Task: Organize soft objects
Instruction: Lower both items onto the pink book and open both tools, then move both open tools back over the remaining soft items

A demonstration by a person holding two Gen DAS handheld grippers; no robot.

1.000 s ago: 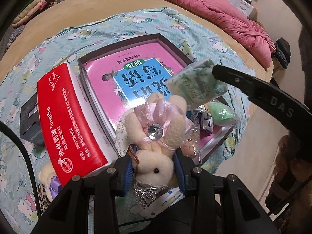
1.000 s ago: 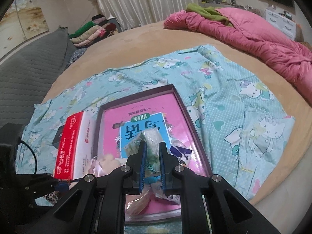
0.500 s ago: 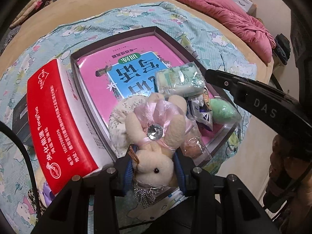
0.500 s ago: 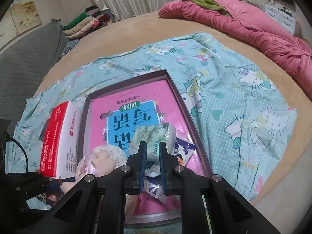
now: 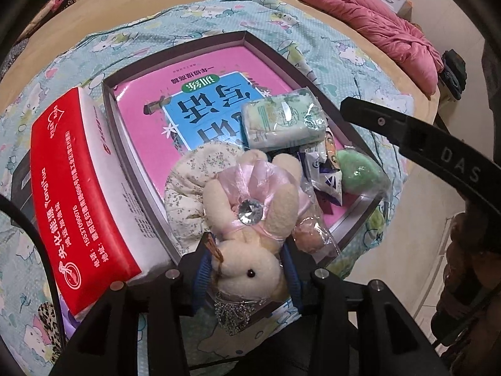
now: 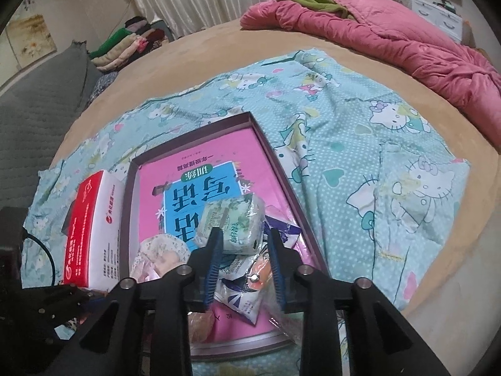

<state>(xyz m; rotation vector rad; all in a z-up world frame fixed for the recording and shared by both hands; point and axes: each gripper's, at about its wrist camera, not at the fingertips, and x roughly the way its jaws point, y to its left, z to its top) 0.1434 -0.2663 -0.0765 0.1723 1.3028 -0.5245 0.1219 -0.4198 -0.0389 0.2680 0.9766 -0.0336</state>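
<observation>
A shallow purple box (image 5: 269,50) with a pink book inside lies on a cartoon-cat sheet. My left gripper (image 5: 247,269) grips the head of a cream plush rabbit (image 5: 250,206) with a pink bow; its jaws are opening, the blue pads still against the head. The rabbit's body rests on a floral pouch (image 5: 188,181) in the box. A green-and-white tissue packet (image 6: 231,225) lies on the book. My right gripper (image 6: 245,250) hovers over it, jaws opening, with the packet's near end between the tips and a gap at the right pad. Its finger (image 5: 407,134) shows in the left wrist view.
A red-and-white tissue carton (image 5: 78,181) stands against the box's left side, with a black box (image 5: 18,181) behind it. Blue-white wrappers (image 5: 325,175) and a bagged green sponge (image 5: 360,172) fill the box's near right corner. A pink quilt (image 6: 391,34) lies far right; the bed edge is close.
The right gripper brought the tissue packet down onto the book and its jaws parted from it. The left gripper sank a little with the rabbit, whose body now rests in the box.
</observation>
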